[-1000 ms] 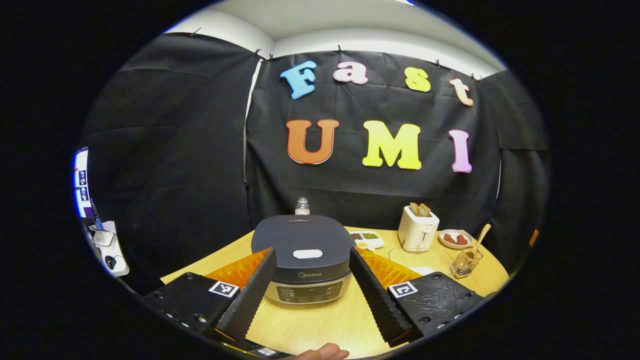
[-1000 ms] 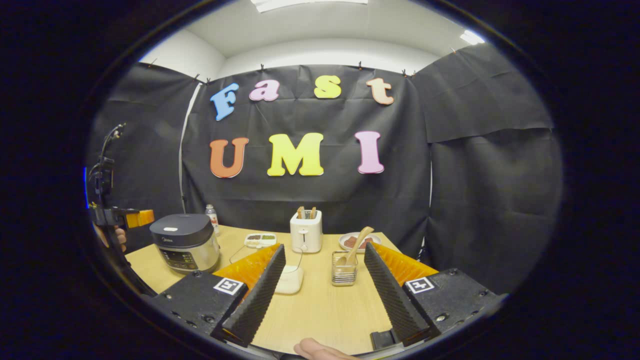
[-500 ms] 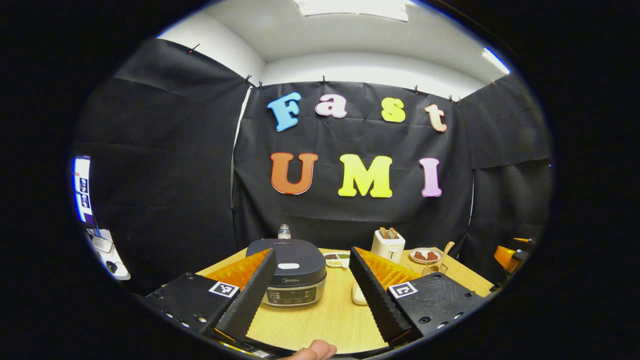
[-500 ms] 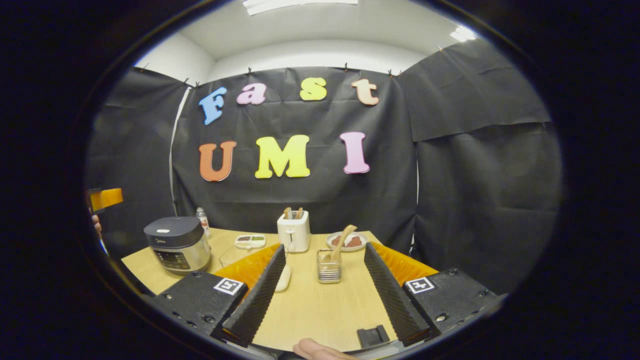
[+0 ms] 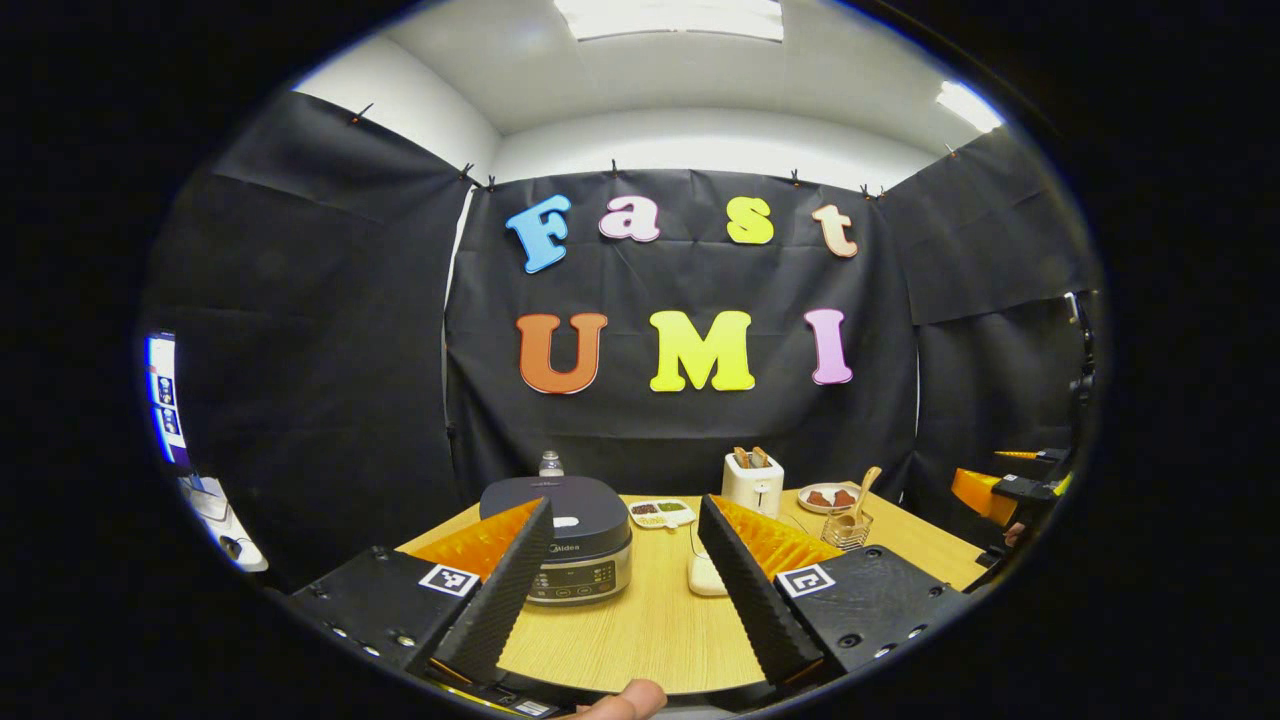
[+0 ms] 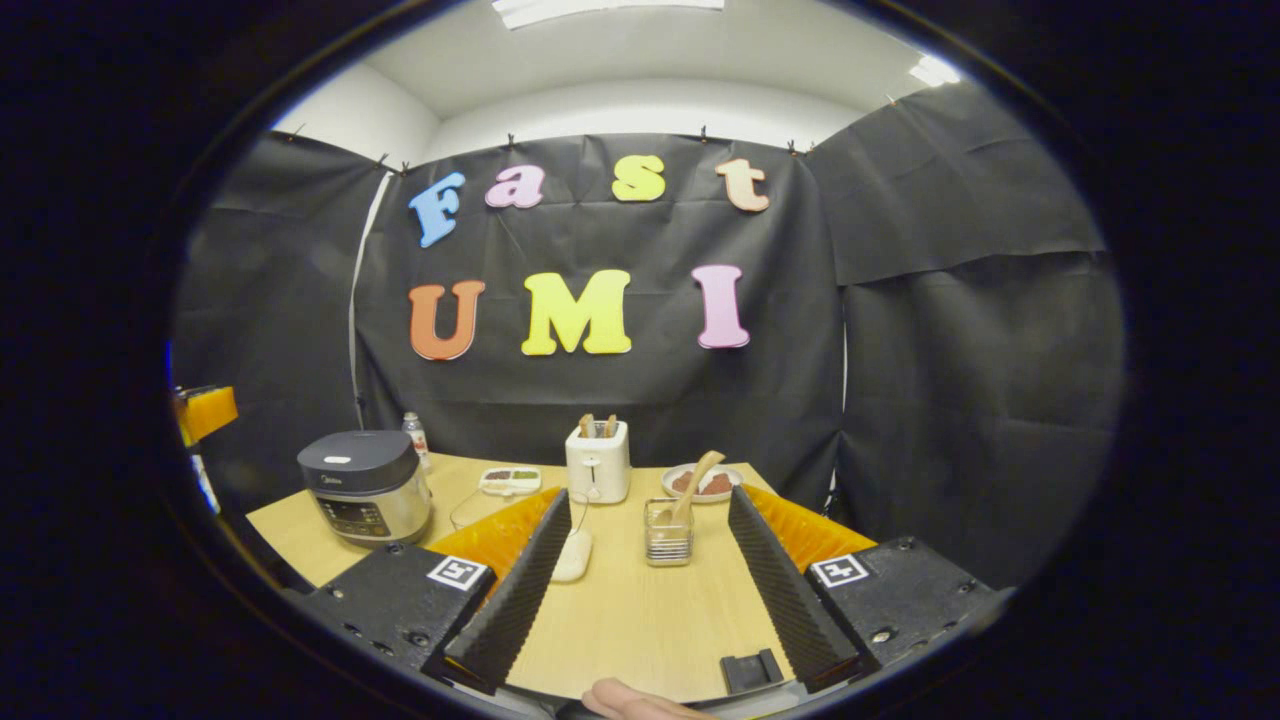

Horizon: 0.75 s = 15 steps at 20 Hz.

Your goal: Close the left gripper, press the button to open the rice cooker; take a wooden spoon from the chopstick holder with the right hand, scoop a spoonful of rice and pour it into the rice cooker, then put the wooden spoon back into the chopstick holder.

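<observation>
Rice cooker [image 5: 566, 540]: seen lid down at lower centre-left of the left gripper view, behind one finger | spoon [image 6: 693, 485]: stood in holder [image 6: 668, 534] at lower centre of the right gripper view | left gripper [image 5: 625, 575]: jaws spread, nothing held | right gripper [image 6: 645, 590]: jaws spread, nothing held

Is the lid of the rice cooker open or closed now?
Closed. The dark lid lies flat on the rice cooker, and the left gripper view shows it flat too.
</observation>
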Motion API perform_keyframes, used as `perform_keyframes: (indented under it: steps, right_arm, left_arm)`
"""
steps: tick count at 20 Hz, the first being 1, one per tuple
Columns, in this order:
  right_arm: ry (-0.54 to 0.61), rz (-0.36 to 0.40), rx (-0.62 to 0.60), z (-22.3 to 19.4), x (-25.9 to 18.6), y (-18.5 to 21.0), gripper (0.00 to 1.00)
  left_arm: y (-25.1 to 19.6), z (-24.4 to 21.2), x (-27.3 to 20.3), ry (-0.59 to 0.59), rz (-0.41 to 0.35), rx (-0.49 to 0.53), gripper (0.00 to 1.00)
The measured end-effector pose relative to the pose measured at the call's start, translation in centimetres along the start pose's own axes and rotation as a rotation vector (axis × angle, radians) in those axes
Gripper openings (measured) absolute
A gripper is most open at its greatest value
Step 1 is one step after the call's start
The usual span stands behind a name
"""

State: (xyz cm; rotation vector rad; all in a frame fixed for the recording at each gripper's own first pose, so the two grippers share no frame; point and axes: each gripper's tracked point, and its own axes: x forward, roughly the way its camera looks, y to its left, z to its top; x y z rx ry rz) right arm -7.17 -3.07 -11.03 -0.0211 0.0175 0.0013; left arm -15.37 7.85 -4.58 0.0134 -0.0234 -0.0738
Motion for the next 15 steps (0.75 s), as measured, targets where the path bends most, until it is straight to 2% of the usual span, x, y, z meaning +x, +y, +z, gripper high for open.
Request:
perform_keyframes:
  steps: [1, 5, 6, 7, 9, 11, 15]
  right_arm:
    - [0.001, 0.0, -0.002, -0.1, 0.0, 0.0, 1.0]
    - [0.003, -0.006, -0.011, 0.1, -0.1, 0.0, 1.0]
    - [0.001, -0.009, -0.014, 0.3, -0.2, 0.0, 1.0]
    - [0.0, -0.009, -0.014, 0.5, -0.2, 0.0, 1.0]
    - [-0.007, -0.005, -0.01, 1.0, -0.4, 0.1, 0.96]
    - [-0.017, -0.006, -0.013, 1.5, -0.7, 0.2, 1.0]
    - [-0.03, -0.001, -0.014, 2.0, -1.0, 0.6, 1.0]
  left_arm:
    - [0.0, -0.2, 0.1, 0.006, -0.001, 0.001, 0.93]
    - [0.6, -1.1, 0.6, 0.036, 0.002, -0.02, 0.93]
    - [0.7, -1.1, 0.7, 0.038, -0.001, -0.026, 0.84]
    - [0.9, -1.1, 0.8, 0.039, 0.0, -0.028, 0.93]
    - [1.1, -1.0, 0.9, 0.035, 0.002, -0.031, 0.93]
    - [1.3, -0.7, 1.0, 0.029, 0.009, -0.022, 0.93]
    - [0.4, 0.0, 1.2, 0.021, -0.007, 0.01, 0.94]
